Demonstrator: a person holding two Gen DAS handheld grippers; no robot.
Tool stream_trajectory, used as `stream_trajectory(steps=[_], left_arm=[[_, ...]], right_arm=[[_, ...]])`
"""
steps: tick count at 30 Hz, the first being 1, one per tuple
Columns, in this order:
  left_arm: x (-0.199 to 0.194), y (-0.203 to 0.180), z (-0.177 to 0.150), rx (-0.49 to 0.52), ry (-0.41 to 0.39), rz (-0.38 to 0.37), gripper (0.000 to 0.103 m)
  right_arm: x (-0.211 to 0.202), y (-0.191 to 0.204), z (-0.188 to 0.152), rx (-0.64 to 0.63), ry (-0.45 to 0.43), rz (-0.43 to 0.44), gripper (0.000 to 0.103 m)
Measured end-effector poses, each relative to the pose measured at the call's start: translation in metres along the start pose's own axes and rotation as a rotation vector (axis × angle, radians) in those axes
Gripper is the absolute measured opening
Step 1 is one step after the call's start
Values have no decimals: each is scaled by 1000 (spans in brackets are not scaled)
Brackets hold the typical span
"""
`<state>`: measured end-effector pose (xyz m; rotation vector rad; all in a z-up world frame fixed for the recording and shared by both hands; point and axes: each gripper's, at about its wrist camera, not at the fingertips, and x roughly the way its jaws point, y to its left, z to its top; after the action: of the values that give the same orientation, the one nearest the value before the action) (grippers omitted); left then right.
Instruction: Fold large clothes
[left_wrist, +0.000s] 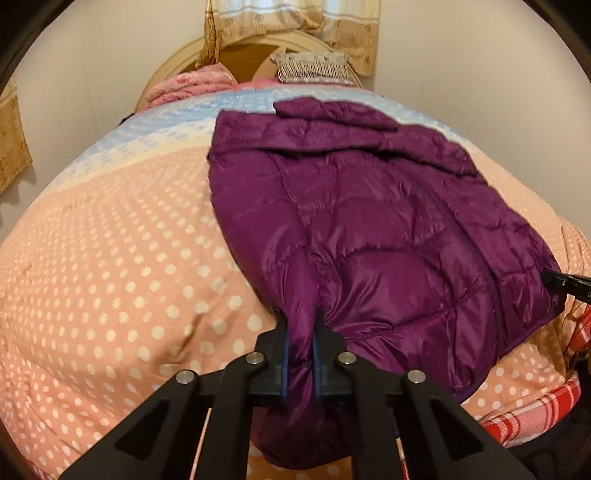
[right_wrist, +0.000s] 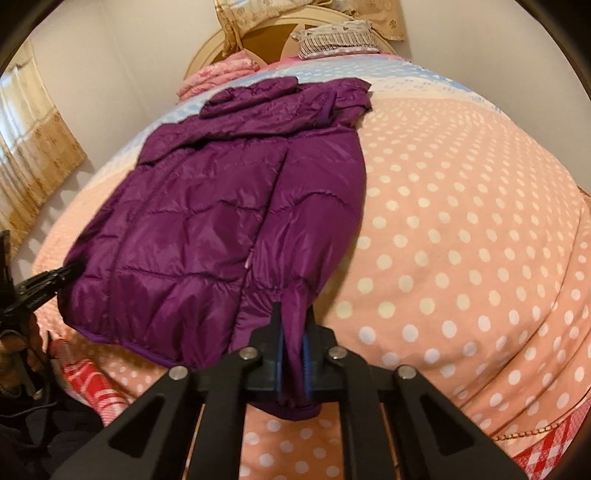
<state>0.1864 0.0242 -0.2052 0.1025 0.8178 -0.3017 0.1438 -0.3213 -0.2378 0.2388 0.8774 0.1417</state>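
Observation:
A purple quilted puffer jacket (left_wrist: 369, 206) lies flat on the bed, collar toward the headboard. My left gripper (left_wrist: 300, 325) is shut on the jacket's near left cuff, with purple fabric bunched between the blue pads. In the right wrist view the same jacket (right_wrist: 207, 221) spreads to the left, and my right gripper (right_wrist: 292, 321) is shut on its near right sleeve end. The right gripper's black tip (left_wrist: 561, 282) shows at the jacket's right hem in the left wrist view. The left gripper (right_wrist: 55, 277) shows at the jacket's left edge in the right wrist view.
The bed is covered by a peach quilt with white dots (left_wrist: 110, 277) and a pale blue band near the headboard (right_wrist: 236, 40). A pink folded blanket (left_wrist: 192, 86) and a grey fringed pillow (left_wrist: 314, 66) sit at the head. Red checked cloth (right_wrist: 92, 380) hangs at the near edge.

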Motion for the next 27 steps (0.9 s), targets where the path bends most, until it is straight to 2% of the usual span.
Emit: stream_trajectory(steps=[2, 9, 13, 18, 21, 25, 27], left_arm=[[-12, 4, 5, -7, -27, -13, 6], [-62, 12, 25, -10, -138, -58, 4], [-97, 16, 40, -13, -207, -81, 3], [-140, 18, 71, 5, -336, -81, 3], [-129, 22, 101, 39, -380, -39, 3], [-70, 47, 154, 11, -354, -16, 3], [-46, 57, 170, -4, -345, 3, 3]], right_arm=[[-12, -2, 3, 22, -26, 42, 9], [-59, 5, 15, 23, -136, 101, 8], [-97, 15, 26, 4, -224, 129, 8], [-139, 32, 55, -57, -358, 143, 8], [-134, 37, 96, -92, -411, 118, 8], [-94, 33, 161, -68, -444, 75, 8], [-78, 32, 178, -53, -446, 52, 8]])
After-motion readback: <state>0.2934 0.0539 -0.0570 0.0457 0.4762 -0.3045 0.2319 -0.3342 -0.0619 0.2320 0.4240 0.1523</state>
